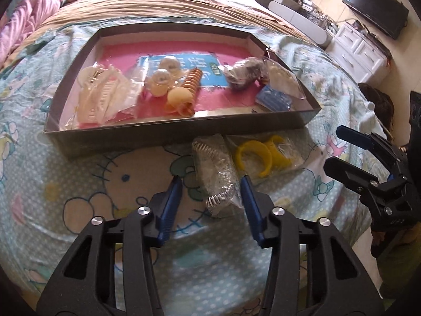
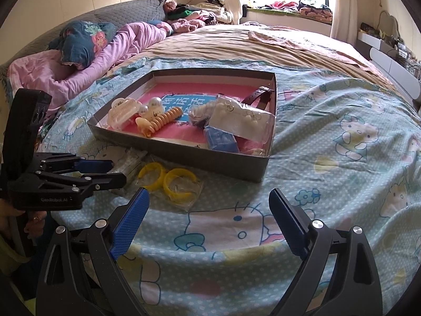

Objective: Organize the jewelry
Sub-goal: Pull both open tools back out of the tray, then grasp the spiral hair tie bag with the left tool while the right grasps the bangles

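Silver coil packet [image 1: 215, 176] clear in left wrist view; right view: indistinct.

I see a bed [image 2: 329, 137] under a pale blue cartoon-cat sheet. On it lie a shallow grey box [image 2: 210, 162], a clear packet with a silver coil [image 1: 215, 176], a packet of yellow rings [image 2: 171, 180], and pink bedding [image 2: 79, 71] near the headboard.

Tray [image 1: 181, 129] on bed; coil packet [image 1: 214, 168] before it, bangle packet [image 1: 259, 155] just right.
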The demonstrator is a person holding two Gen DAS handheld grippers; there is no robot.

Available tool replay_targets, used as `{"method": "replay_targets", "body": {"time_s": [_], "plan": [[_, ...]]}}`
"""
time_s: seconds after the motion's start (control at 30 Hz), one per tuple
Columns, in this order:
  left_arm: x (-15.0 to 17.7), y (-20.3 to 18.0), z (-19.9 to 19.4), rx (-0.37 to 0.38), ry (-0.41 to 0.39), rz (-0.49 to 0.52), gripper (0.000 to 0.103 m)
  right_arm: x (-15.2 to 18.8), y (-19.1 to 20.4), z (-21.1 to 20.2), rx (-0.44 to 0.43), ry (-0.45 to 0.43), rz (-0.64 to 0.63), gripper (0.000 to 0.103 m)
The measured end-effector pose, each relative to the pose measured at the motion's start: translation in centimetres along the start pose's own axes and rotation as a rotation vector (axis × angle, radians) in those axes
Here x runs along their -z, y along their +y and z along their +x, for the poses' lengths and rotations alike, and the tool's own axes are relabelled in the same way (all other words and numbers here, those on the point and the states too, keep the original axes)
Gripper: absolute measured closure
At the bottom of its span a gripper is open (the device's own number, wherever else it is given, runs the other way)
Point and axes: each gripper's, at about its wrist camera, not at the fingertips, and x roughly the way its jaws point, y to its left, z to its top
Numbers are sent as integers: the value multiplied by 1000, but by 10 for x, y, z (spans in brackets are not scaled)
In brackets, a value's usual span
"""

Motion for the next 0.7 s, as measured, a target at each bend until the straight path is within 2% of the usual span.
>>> {"method": "replay_targets", "body": {"time_s": [0.03,0.1,0.2,0.37,0.6,0.63,0.7], "plan": [[0,-1,0,-1,-1,8,68,0,1,2,-3,3,-1,12],[-1,-1,1,19,0,9,77,0,3,8,-10,13,-7,12],[-1,-2,2,36,-1,17,82,-1,5,19,-28,28,-1,12],[0,3,-3,55,0,-1,85,-3,10,36,-51,59,7,12],[7,22,-23,4,-23,-26,85,-8,29,57,-65,90,-9,15],[8,25,-26,-3,-27,-35,85,-8,35,60,-57,89,-24,15],[7,29,-34,-14,-45,-43,85,-8,42,63,-51,81,-39,27]]}}
